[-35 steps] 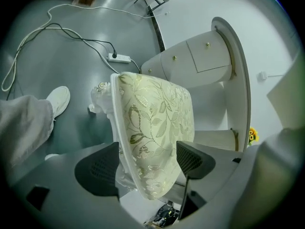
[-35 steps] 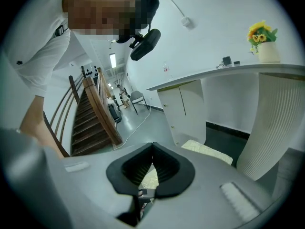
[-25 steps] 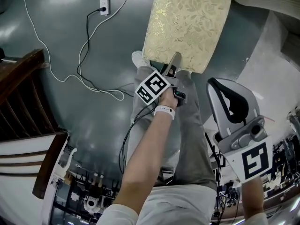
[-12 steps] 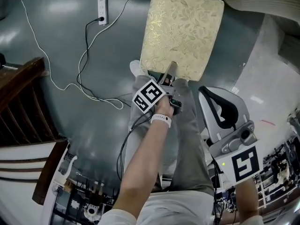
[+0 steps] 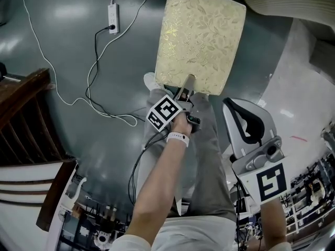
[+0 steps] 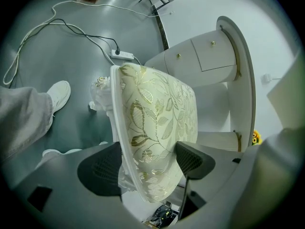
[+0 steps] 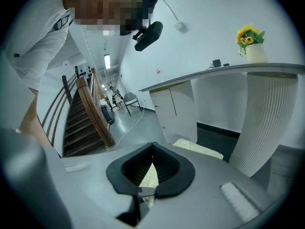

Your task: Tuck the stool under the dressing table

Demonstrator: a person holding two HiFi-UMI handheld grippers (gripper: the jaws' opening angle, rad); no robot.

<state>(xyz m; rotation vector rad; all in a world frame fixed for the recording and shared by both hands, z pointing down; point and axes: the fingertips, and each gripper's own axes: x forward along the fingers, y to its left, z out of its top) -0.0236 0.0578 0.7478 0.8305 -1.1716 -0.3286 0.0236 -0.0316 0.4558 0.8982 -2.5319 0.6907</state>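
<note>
The stool (image 5: 201, 38) has a cream cushion with a gold leaf pattern and stands on the grey floor at the top centre of the head view. My left gripper (image 5: 184, 90) is shut on the near edge of its seat. In the left gripper view the cushion (image 6: 157, 113) fills the gap between the two black pads (image 6: 193, 159). Beyond it stands the white dressing table (image 6: 209, 51), with gold-knobbed drawers. My right gripper (image 5: 246, 116) hangs at the right, away from the stool, shut and holding nothing. The right gripper view shows its tips (image 7: 151, 168) touching, with the dressing table (image 7: 224, 70) ahead.
A power strip with trailing cables (image 5: 111, 20) lies on the floor left of the stool. A wooden staircase (image 5: 26, 103) is at the left. The person's legs (image 5: 204, 156) and a white shoe (image 5: 152, 80) are just behind the stool. A vase of yellow flowers (image 7: 250, 44) stands on the tabletop.
The stool has slid away from the person, toward the top of the head view, with my left gripper still clamped on it. My right gripper has drifted slightly left and lower.
</note>
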